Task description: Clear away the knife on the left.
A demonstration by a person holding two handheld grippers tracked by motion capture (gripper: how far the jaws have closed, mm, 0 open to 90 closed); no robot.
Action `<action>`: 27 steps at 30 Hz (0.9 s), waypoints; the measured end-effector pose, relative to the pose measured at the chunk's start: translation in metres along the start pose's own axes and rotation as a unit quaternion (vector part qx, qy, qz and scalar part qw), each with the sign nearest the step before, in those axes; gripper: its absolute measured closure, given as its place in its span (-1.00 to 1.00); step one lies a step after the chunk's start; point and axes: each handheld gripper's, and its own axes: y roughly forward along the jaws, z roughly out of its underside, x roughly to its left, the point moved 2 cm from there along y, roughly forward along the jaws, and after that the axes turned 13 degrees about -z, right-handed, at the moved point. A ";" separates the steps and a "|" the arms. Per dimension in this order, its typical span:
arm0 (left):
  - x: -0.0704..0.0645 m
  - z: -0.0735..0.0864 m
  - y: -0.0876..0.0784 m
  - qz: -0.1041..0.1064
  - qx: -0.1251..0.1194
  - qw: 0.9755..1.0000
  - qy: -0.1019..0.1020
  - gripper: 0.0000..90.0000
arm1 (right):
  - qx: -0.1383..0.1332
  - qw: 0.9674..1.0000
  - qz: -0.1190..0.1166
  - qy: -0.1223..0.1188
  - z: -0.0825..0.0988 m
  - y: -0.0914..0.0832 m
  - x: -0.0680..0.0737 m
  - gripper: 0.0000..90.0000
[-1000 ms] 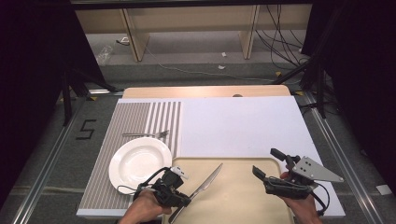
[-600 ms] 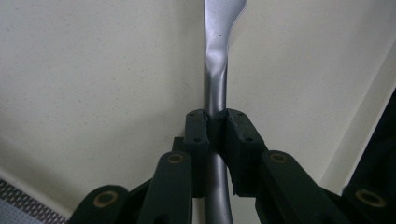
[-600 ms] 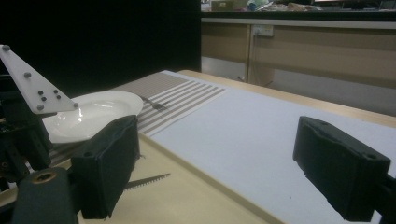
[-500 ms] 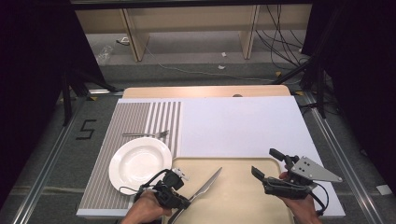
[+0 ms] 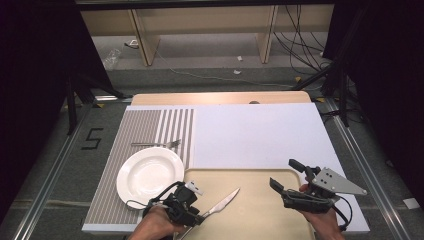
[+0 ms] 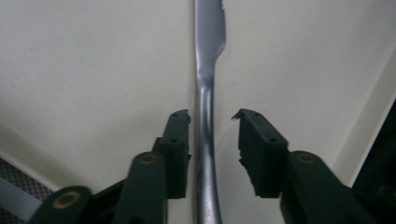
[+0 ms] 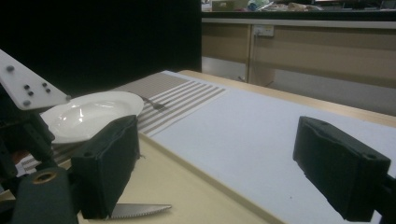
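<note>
Knife (image 6: 205,93) lies between the left gripper's (image 6: 212,116) just-opening jaws, released.

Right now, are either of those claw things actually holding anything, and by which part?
Nothing is held. The left gripper's fingers have just been opening around the knife's handle, with a gap on one side. The right gripper is open, empty.

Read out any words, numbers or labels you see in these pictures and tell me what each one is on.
"5": a dark numeral on the grey floor, left of the table.
No other writing shows on the plate, knife, tray or either gripper.
</note>
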 end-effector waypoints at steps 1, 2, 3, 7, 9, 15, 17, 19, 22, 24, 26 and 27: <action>-0.001 -0.001 -0.002 -0.004 -0.007 1.000 0.001 0.26 | -0.001 1.000 0.000 0.000 0.000 0.000 0.000 -0.66; -0.002 -0.003 -0.004 -0.009 -0.012 1.000 0.001 0.17 | -0.001 1.000 0.000 0.000 0.000 0.000 0.000 -0.66; -0.003 -0.004 -0.005 -0.015 -0.023 1.000 0.012 0.08 | 0.000 1.000 0.000 0.000 0.000 0.000 0.000 -0.66; -0.009 -0.009 -0.006 -0.018 -0.062 0.997 0.032 -0.10 | 0.001 1.000 0.000 -0.001 0.000 0.001 0.001 -0.66; -0.011 -0.011 -0.005 -0.021 -0.073 0.996 0.046 -0.12 | 0.001 1.000 0.001 -0.001 0.000 0.000 0.000 -0.66; -0.019 -0.020 0.000 -0.033 -0.092 0.992 0.078 0.06 | -0.002 1.000 0.001 0.001 0.000 -0.001 0.000 -0.66; -0.020 -0.021 0.002 -0.040 -0.095 0.991 0.091 0.18 | -0.002 1.000 0.001 -0.001 0.000 -0.001 0.000 -0.66; -0.021 -0.022 0.004 -0.042 -0.096 0.989 0.105 0.37 | -0.001 1.000 0.000 0.001 0.000 0.000 0.000 -0.66; -0.023 -0.023 0.008 -0.037 -0.089 0.989 0.116 0.56 | -0.001 1.000 -0.001 0.003 0.000 0.001 0.000 -0.66; -0.024 -0.024 0.010 -0.039 -0.084 0.988 0.121 0.64 | -0.001 1.000 0.000 0.003 0.000 0.000 -0.001 -0.66; -0.026 -0.024 0.012 -0.039 -0.083 0.988 0.126 0.72 | -0.001 1.000 0.000 0.005 0.000 0.000 -0.001 -0.66; -0.027 -0.025 0.014 -0.038 -0.080 0.988 0.127 0.78 | -0.002 1.000 0.000 0.005 0.000 0.000 -0.001 -0.66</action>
